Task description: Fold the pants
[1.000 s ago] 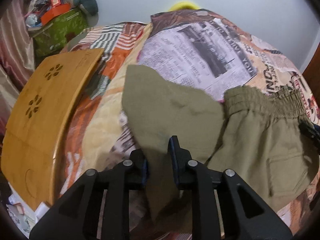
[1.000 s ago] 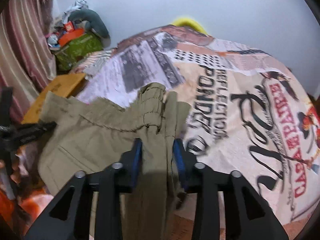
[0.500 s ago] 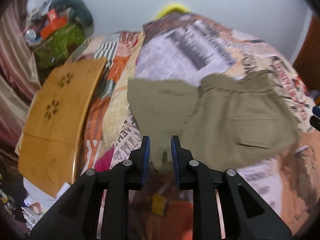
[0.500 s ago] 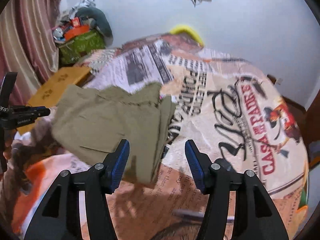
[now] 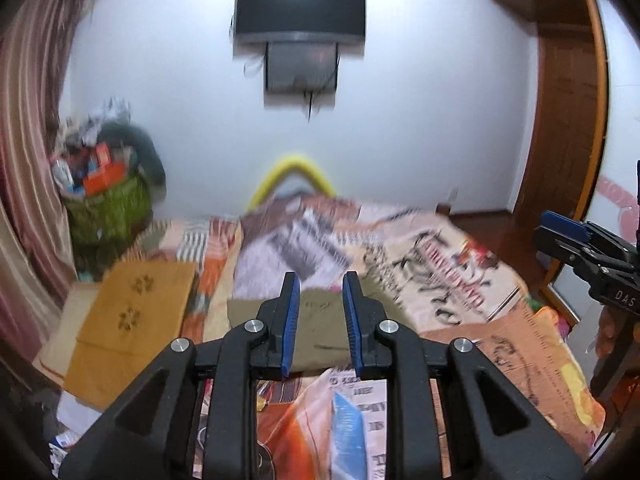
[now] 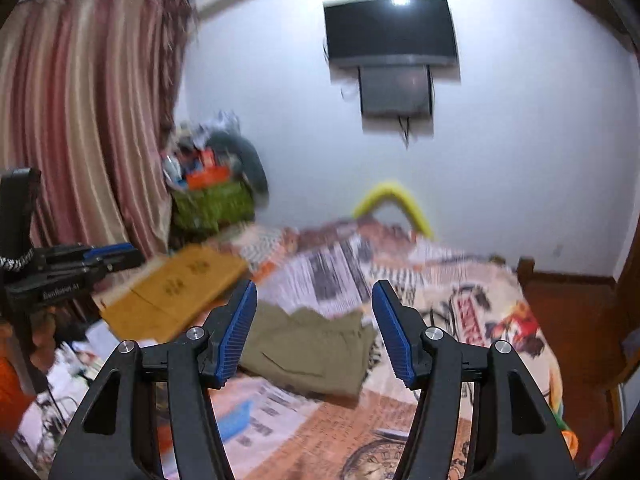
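Fig. legend, both wrist views, motion-blurred. Olive pants (image 6: 310, 350) lie folded into a compact rectangular stack on the bed (image 6: 460, 292), on its newsprint-patterned cover, nearer the left edge of the bed. In the left view the pants (image 5: 320, 330) show between and behind the fingers, well apart from them.

Left gripper (image 5: 320, 322): jaws a narrow gap apart, nothing between them; blue pads face each other, no cloth touching. Right gripper (image 6: 314, 330): jaws wide apart, also holding nothing; per the earlier views they opened off the pants' edge within the last sec., most of it early on. Both grippers hang above the bed, clear of the fabric, pointing slightly downward toward the far wall.

Each gripper also shows in the other's view: right one at the right margin of the left view (image 5: 588, 248), left one at the left margin of the right view (image 6: 80, 266).

Surroundings: wooden board (image 5: 136, 316) w/ flower cut-outs, lying at the bed's left side; green basket (image 6: 214, 204) heaped w/ clutter in the corner; striped curtain (image 6: 84, 120) at left; wall-mounted TV (image 6: 390, 30) w/ a box under it; yellow curved tube (image 5: 294, 176) behind the bed's far end; blue flat item (image 5: 348, 428) on the cover near the camera, type unclear.
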A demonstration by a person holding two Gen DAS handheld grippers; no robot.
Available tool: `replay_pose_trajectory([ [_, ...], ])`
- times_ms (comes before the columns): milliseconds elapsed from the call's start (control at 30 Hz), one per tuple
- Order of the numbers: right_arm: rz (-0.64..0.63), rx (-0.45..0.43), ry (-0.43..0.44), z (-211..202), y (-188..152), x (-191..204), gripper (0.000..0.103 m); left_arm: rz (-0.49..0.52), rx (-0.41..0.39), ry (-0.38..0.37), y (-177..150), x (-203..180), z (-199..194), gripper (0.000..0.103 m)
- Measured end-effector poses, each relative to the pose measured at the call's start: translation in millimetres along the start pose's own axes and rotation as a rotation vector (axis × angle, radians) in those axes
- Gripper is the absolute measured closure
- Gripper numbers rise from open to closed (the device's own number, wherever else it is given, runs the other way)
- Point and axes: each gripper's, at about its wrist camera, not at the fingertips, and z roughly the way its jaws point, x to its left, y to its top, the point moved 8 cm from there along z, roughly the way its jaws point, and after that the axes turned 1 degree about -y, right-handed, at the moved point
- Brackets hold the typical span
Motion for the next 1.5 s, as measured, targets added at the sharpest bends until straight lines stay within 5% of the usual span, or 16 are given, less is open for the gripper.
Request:
replay_pose_trajectory([
  [367, -0.014, -0.271, 0.046, -119, 24, 54, 0.047, -0.017, -0.250, 0.045, -1, -34, -142, 0.069],
  [600, -0.021, -0.303, 0.042, -138, 3, 74, 0.047, -0.030, -0.287, 0.065, -32, -44, -179, 0.065],
  [700, -0.009, -0.308, 0.044, -143, -6, 79, 0.047, -0.042, -0.296, 0.056, -43, -47, -187, 0.051],
  [800, 0.001, -0.299, 0.037, -145, -11, 80, 0.046, -0.038, -0.290, 0.061, -50, -47, -190, 0.049],
  [900, 0.027, -0.294, 0.027, -146, -15, 77, 0.025, -0.062, -0.299, 0.064, -53, -44, -196, 0.029],
  [1000, 0.038, -0.300, 0.018, -150, -19, 74, 0.023, -0.089, -0.343, 0.087, -54, -37, -205, 0.017],
  [1200, 0.038, -0.285, -0.014, -151, -25, 73, 0.004, -0.083, -0.357, 0.104, -57, -35, -210, 0.006],
  [1500, 0.014, -0.293, -0.043, -154, -30, 76, 0.001, -0.080, -0.347, 0.100, -60, -36, -206, 0.001],
])
